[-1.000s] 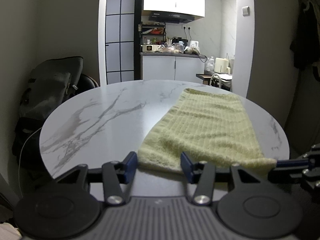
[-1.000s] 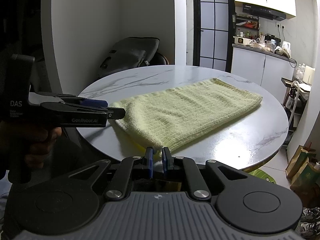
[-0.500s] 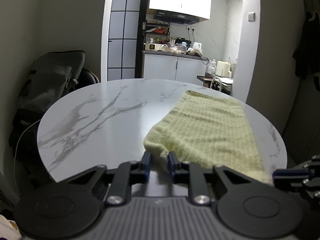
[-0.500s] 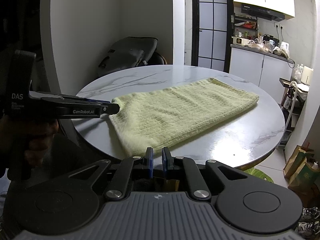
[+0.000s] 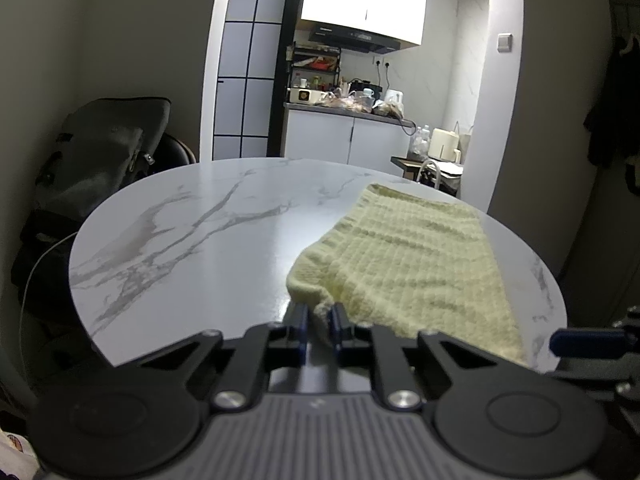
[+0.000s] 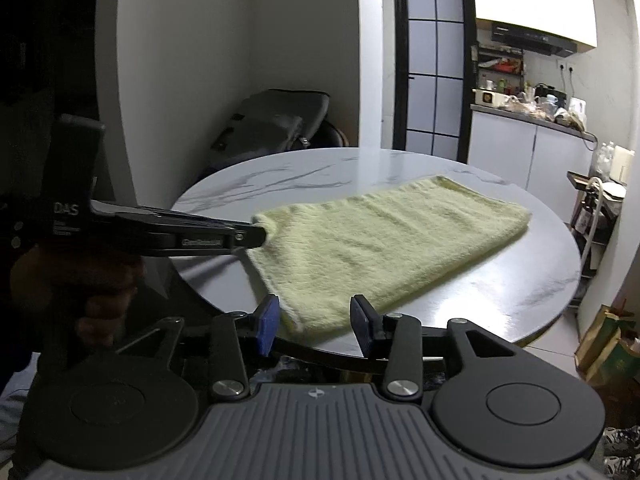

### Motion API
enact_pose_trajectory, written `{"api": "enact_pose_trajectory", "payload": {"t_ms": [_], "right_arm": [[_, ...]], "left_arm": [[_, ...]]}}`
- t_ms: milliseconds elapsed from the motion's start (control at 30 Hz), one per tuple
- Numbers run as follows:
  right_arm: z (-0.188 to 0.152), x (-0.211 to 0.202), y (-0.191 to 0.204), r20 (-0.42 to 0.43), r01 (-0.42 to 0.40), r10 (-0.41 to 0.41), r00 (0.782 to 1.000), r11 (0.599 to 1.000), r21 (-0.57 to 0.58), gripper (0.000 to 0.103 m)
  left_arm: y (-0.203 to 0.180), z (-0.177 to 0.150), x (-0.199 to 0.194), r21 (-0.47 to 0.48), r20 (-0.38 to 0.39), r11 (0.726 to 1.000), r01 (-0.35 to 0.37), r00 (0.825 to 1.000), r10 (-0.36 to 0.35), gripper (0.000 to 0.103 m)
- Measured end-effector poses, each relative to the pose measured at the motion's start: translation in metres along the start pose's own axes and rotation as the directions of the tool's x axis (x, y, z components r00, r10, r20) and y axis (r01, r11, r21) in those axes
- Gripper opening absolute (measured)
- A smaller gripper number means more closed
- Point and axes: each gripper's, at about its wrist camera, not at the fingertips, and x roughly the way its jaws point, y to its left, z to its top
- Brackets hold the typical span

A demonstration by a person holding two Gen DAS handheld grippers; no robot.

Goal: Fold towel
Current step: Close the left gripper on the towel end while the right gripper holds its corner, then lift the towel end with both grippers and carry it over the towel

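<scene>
Left hand-held gripper (image 5: 319, 320) just closed, clamped on towel (image 6: 384, 240) near corner. Right hand-held gripper (image 6: 316, 320) just opened, jaws apart around the other corner, regrasp needed before folding.

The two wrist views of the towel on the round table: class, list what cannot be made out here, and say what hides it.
- Left wrist view: the towel corner's tip, hidden between the left tool pads.
- Left wrist view: the right tool, mostly cut off by the right edge.
- Right wrist view: the table near rim, behind the right tool body.
- Both views: items on the kitchen counter, too small to identify.
</scene>
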Motion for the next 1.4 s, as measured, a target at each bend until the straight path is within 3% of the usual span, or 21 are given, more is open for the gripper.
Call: {"api": "enact_pose_trajectory", "payload": {"t_ms": [167,233,300,667,1400], "right_arm": [[-0.004,0.017,0.003,-0.047,0.02,-0.02,0.999,1.0,0.0,0.039],[-0.004,0.017,0.005,-0.043,0.013,-0.014,0.999,1.0,-0.009,0.017],[-0.004,0.018,0.006,-0.045,0.014,-0.015,0.999,1.0,-0.01,0.008],[0.001,0.004,0.003,-0.004,0.024,-0.024,1.0,1.0,-0.003,0.006],[0.013,-0.036,0.024,0.084,-0.011,0.014,0.996,0.999,-0.037,0.006]], "left_arm": [[0.001,0.0,0.0,-0.019,-0.005,1.0,0.015,1.0,-0.015,0.005],[0.001,0.0,0.0,-0.023,-0.005,1.0,0.018,1.0,-0.018,0.005],[0.002,0.0,-0.001,-0.031,-0.005,0.999,0.023,1.0,-0.023,0.005],[0.0,0.0,-0.012,-0.034,0.018,0.998,0.053,0.998,-0.052,0.004],[0.005,0.007,-0.059,-0.052,0.094,0.998,0.043,0.995,-0.038,0.005]]}}
